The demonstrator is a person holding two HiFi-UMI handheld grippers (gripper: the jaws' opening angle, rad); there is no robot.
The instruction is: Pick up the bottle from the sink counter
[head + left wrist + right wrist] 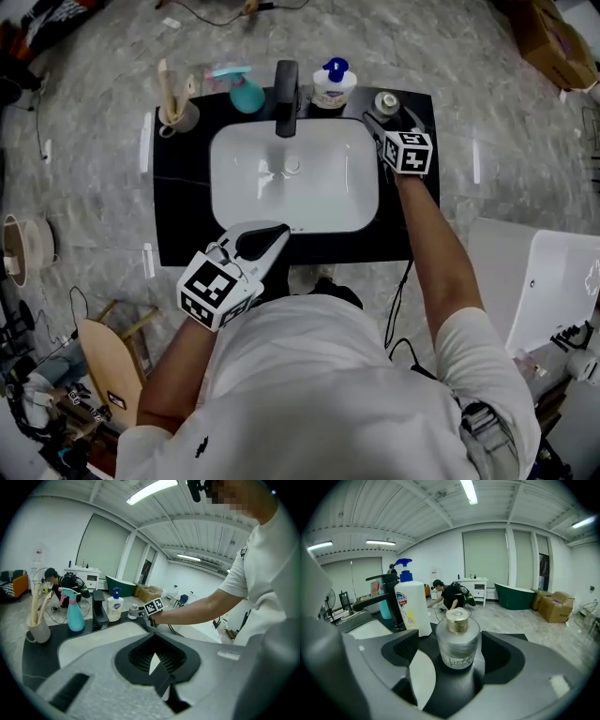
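A small frosted glass bottle (387,101) (458,639) with a gold cap stands at the back right corner of the black sink counter (183,211). My right gripper (390,118) (457,660) is open, with one jaw on each side of the bottle's body; whether the pads touch it I cannot tell. My left gripper (271,233) (153,662) is shut on nothing and hovers over the front edge of the white basin (292,187). In the left gripper view the bottle (133,611) shows small, beside the right gripper's marker cube.
Along the counter's back stand a cup with brushes (173,108), a teal spray bottle (246,92), a black faucet (286,98) and a white soap pump bottle (334,84) (411,609), close to the left of the glass bottle. A white fixture (534,281) stands on the floor at right.
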